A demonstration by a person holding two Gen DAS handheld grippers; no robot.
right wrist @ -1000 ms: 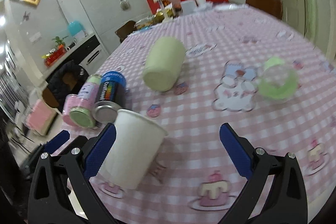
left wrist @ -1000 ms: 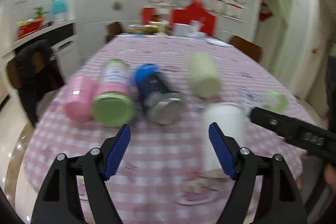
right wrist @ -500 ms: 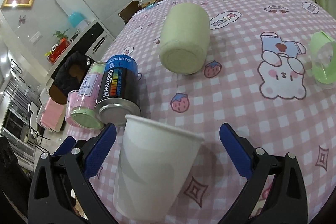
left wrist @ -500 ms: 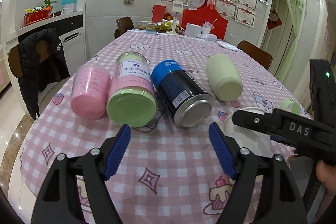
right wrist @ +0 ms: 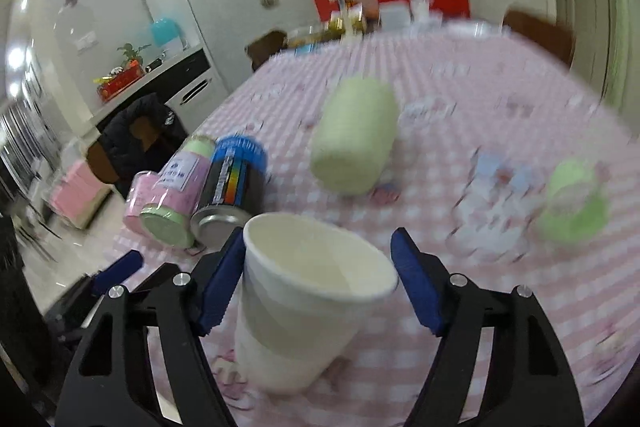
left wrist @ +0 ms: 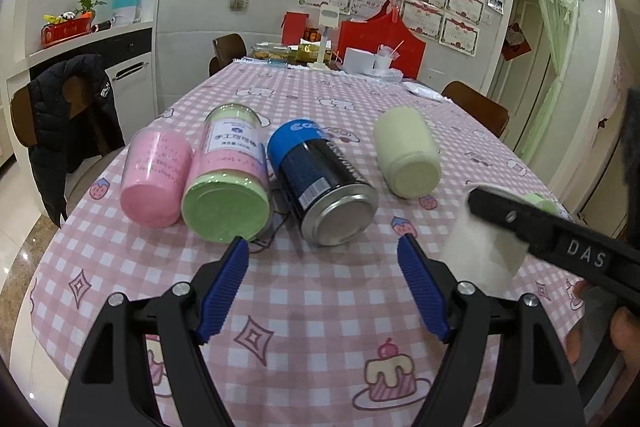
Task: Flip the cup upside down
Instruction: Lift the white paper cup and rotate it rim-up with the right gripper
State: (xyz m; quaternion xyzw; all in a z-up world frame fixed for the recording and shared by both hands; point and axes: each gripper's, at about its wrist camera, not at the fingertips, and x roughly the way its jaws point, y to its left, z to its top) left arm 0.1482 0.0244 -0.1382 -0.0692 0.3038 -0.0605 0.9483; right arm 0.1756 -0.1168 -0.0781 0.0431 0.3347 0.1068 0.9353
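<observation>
Your right gripper [right wrist: 318,279] has closed in around the upright white paper cup [right wrist: 308,303], jaws still apart; left gripper [left wrist: 323,291] jaws open, idle. Grasp next.

- Ahead of our left gripper [left wrist: 322,293], the pink checked tablecloth [left wrist: 320,291] lies bare up to a row of lying containers.
- That row blocks the far side: pink plastic jar [left wrist: 154,181], green-lidded jar [left wrist: 230,185], blue-capped black metal can [left wrist: 324,183], pale green cylinder [left wrist: 406,153].
- The white paper cup [right wrist: 308,301] fills most of the gap inside our right gripper [right wrist: 318,281].
</observation>
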